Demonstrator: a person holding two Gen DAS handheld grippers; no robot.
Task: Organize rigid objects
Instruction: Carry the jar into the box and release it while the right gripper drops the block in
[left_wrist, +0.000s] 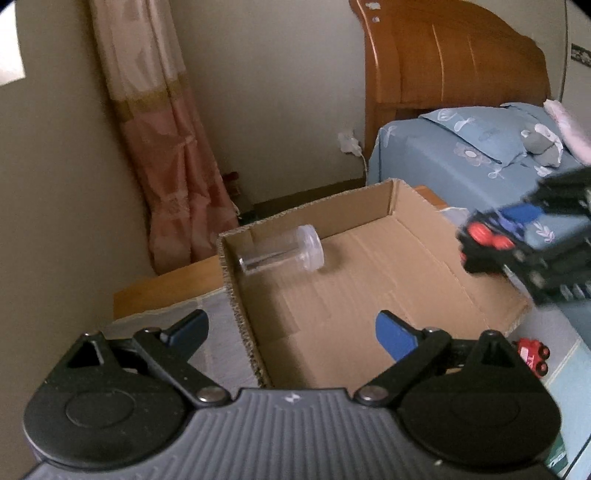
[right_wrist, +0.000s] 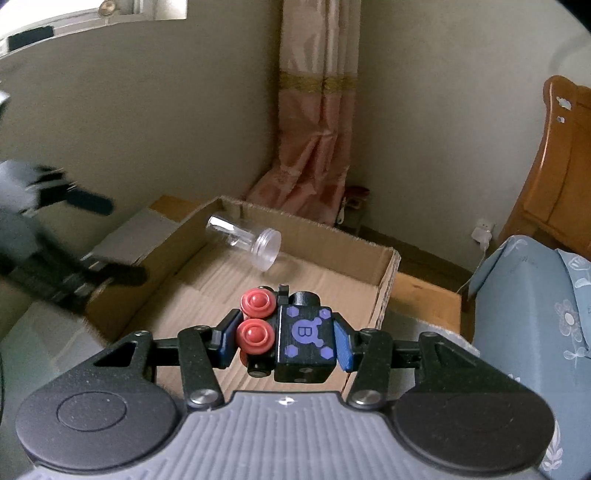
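A shallow cardboard box (left_wrist: 369, 266) (right_wrist: 207, 295) lies open on the table. A clear plastic jar (left_wrist: 282, 254) (right_wrist: 245, 238) lies on its side in the box's far corner. My left gripper (left_wrist: 291, 332) hovers open and empty over the box's near left wall. My right gripper (right_wrist: 284, 339) is shut on a black toy train car with red wheels and a purple "B" (right_wrist: 291, 336), held above the box's near edge. In the left wrist view that gripper (left_wrist: 495, 240) and the toy train car (left_wrist: 487, 236) come in blurred from the right.
A red toy car (left_wrist: 532, 356) sits on the table right of the box. A bed with blue floral bedding (left_wrist: 461, 155) (right_wrist: 535, 314) and a wooden headboard (left_wrist: 450, 62) stands to the right. A pink curtain (left_wrist: 173, 155) (right_wrist: 314, 140) hangs in the corner.
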